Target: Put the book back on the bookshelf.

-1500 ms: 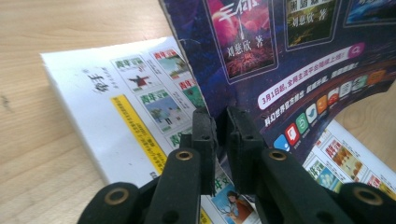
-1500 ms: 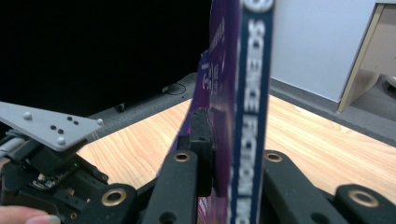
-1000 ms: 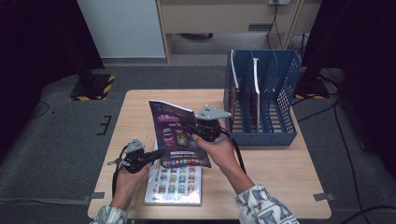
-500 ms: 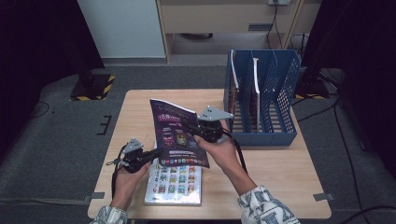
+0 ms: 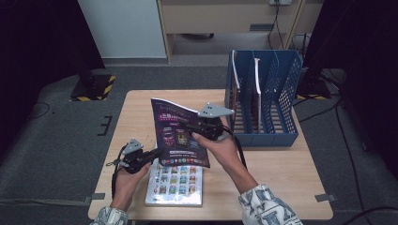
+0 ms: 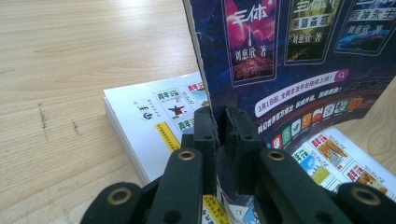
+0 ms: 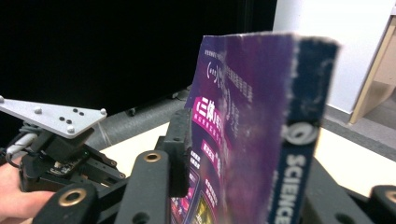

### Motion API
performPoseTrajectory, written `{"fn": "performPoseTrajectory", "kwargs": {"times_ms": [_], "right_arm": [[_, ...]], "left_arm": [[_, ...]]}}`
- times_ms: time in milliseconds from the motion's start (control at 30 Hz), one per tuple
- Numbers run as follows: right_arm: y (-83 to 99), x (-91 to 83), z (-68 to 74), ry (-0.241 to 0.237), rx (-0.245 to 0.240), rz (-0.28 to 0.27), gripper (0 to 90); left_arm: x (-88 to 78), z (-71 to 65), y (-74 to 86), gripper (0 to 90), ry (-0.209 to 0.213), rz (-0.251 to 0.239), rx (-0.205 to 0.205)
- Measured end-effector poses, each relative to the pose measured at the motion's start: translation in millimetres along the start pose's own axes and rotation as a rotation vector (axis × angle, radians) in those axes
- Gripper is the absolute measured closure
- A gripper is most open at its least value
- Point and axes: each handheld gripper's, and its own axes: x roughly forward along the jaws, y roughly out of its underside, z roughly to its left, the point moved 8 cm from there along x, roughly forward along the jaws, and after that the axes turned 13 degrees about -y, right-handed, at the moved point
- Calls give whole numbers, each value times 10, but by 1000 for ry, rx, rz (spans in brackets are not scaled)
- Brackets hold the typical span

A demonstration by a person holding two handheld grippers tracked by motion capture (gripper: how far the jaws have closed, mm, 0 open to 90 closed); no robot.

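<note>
Purple magazine (image 5: pixel 180 136) lifted upright, clamped in left gripper (image 5: pixel 149 156); right gripper (image 5: pixel 202 129) jaws just opening, magazine between, pads off. Left: slotting into rack (image 5: pixel 286 89).

The high view looked forward and down from well above the pale wooden table (image 5: pixel 291 178), while each gripper view sat close behind its own black jaws, and all three shared the upright purple-covered magazine (image 5: pixel 180 133) (image 6: pixel 299 60) (image 7: pixel 247 130) held over the tabletop
</note>
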Motion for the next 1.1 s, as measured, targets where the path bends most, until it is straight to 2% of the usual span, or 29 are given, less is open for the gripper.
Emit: {"fn": "performPoseTrajectory", "kwargs": {"times_ms": [167,300,467,933,1100], "right_arm": [[-22,0,-3,-37,7,-20,614],[-74,-10,-9,-41,2,-26,646],[-96,-16,-19,-32,-2,-21,702],[-102,13,-65,-3,8,-7,747],[-102,14,-82,6,12,-10,822]], "left_arm": [[-4,-8,-9,830,1,-8,8],[-8,-14,-15,830,2,-12,14],[-11,-18,-18,830,1,-16,18],[-22,-24,-24,831,8,-21,24],[-20,-23,-22,831,6,-21,26]]}}
